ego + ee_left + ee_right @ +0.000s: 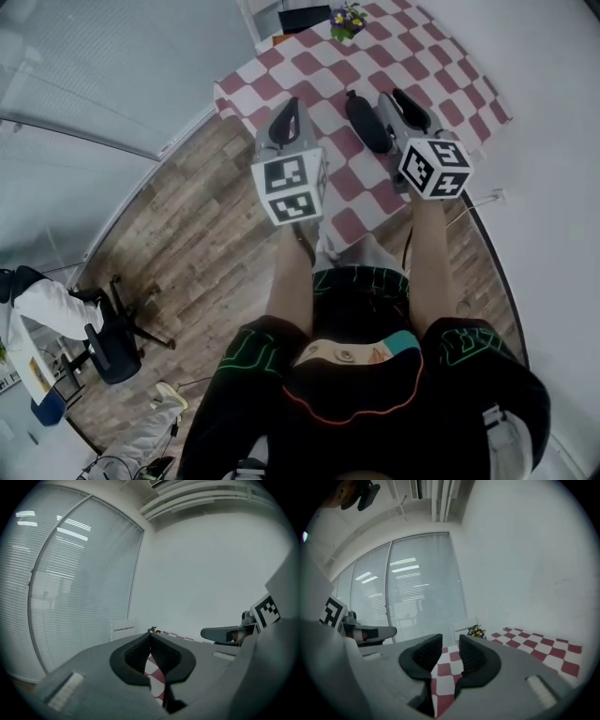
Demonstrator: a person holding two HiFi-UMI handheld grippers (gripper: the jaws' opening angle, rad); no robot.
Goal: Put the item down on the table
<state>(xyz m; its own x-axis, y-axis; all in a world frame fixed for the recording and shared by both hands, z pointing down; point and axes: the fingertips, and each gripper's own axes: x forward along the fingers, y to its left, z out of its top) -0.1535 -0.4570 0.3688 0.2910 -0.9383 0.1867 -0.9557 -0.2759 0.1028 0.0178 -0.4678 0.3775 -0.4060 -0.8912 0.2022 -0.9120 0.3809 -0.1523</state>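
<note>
Left hand-held gripper (289,103): in its own view (150,637) the ribbed pads were pressed together at the tips and nothing sat between them, just checkered cloth showing through the slot below. Right hand-held gripper (375,96): in its own view (451,640) the jaws stood apart by a narrow gap and pinched nothing, with cloth visible through the gap.

Both were held up over the bench (459,80), side by side and clear of its surface, pointing towards the far end. Each gripper view caught the other gripper at its edge. The left marker cube (291,186) and the right marker cube (435,169) faced the head camera. My forearms (292,272) ran back from them, and my body stood at the near edge of the bench.

Item: neither gripper held it. On the red-and-white checkered cloth (309,70) I could only make out a small bunch of flowers (349,19) at the far end, near the corner by the wall, well apart from both grippers. The same flowers were tiny in the left gripper view (152,630) and clearer in the right one (476,631). I couldn't tell whether that was the item.

Around the bench there was a wooden floor (187,234), a black office chair (108,347) off to the left with something white draped on it, and window blinds (422,588) behind the bench.
</note>
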